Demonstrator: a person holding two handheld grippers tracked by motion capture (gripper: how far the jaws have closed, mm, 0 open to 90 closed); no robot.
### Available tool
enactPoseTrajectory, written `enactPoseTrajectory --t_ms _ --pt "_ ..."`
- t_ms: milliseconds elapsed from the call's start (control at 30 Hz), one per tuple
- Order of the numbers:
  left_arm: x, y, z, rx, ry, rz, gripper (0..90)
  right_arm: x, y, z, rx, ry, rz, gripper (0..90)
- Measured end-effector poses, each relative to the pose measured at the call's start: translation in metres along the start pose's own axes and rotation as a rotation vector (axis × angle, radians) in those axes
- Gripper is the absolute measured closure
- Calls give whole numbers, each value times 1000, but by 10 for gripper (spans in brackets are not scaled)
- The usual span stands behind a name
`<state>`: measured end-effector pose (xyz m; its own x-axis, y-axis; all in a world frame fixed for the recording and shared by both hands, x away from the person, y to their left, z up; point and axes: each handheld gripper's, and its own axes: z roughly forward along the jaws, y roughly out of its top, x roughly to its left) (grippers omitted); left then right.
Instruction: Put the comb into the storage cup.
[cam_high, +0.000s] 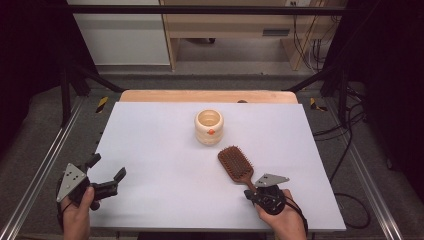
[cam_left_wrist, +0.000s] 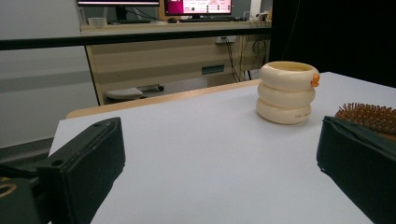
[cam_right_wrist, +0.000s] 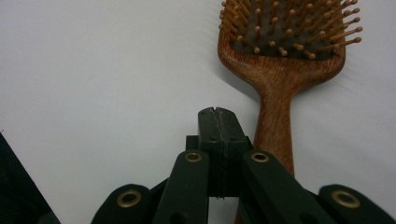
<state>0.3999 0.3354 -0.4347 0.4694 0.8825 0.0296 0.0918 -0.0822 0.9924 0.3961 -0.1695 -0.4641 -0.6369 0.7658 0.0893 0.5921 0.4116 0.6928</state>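
Observation:
A wooden paddle hairbrush (cam_high: 235, 164) lies bristles up on the white table (cam_high: 165, 165), its handle pointing to the near right. My right gripper (cam_high: 252, 191) sits at the handle's end with its jaws shut, nothing between them; in the right gripper view the closed tips (cam_right_wrist: 218, 114) rest just left of the brush handle (cam_right_wrist: 275, 126). A cream ringed cup (cam_high: 209, 126) with a small orange knob stands at the table's middle. My left gripper (cam_high: 106, 170) is held open near the front left corner; its view looks between wide jaws toward the cup (cam_left_wrist: 286, 92) and the brush bristles (cam_left_wrist: 369, 116).
The white sheet covers a wooden tabletop whose far edge (cam_high: 207, 96) shows behind the cup. Black frame rails and cables run along both sides. A desk with monitors (cam_left_wrist: 196, 7) stands beyond the table.

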Motion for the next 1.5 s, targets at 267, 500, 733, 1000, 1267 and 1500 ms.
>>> enactPoseTrajectory --t_ms 267,500,733,1000,1267,1500 --pt "0 0 0 0 1 -1 13 -2 -1 2 20 -8 -6 900" --pt "0 0 0 0 -1 0 14 -5 -2 1 32 -15 11 900" --pt "0 0 0 3 -1 1 14 -7 -3 1 33 -19 6 900" --pt "0 -1 0 7 -1 1 14 -12 -4 -1 25 -24 19 900" --pt "1 -1 1 10 -2 -2 14 -19 -5 -4 13 -35 32 900" --pt "0 -1 1 9 -2 -1 14 -23 -7 -6 8 -42 40 900"
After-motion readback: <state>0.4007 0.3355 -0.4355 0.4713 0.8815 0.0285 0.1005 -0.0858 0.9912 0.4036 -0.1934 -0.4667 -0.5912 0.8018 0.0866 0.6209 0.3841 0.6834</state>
